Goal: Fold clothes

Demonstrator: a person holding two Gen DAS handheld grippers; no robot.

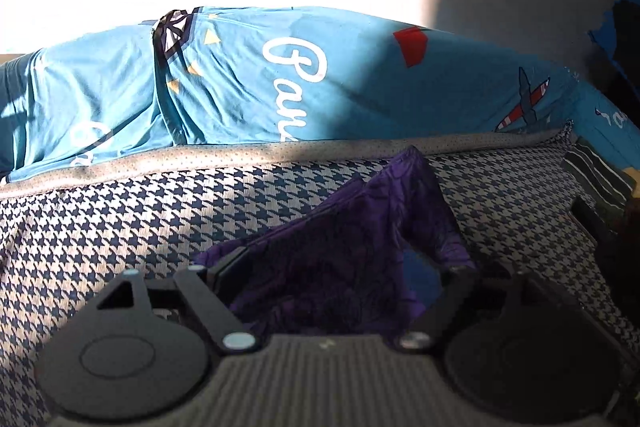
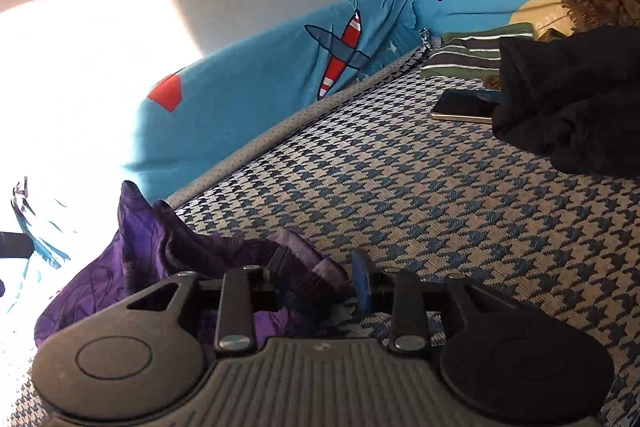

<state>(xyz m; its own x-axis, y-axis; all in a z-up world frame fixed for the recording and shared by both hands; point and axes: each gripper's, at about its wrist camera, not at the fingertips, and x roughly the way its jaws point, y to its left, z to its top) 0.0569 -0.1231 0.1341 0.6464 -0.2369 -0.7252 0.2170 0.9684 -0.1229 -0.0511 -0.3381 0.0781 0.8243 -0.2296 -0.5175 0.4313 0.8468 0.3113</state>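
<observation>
A crumpled purple patterned garment [image 1: 360, 227] lies on the houndstooth mat [image 1: 120, 219]. In the left wrist view my left gripper [image 1: 340, 275] stands wide open, and the garment bunches up between its fingers without being pinched. In the right wrist view the same purple garment [image 2: 160, 239] lies at the lower left on the mat [image 2: 440, 187]. My right gripper [image 2: 320, 279] is partly open over one edge of it. A fold of cloth sits between the black finger and the blue pad [image 2: 362, 287], and the pad stands just clear of it.
A blue printed sheet [image 1: 280, 87] with an aeroplane motif [image 2: 340, 51] rises behind the mat's grey border. A folded striped garment [image 2: 472, 55], a phone [image 2: 464, 107] and a dark black fabric mass [image 2: 572, 99] sit at the far right. Bright sunlight washes out the left.
</observation>
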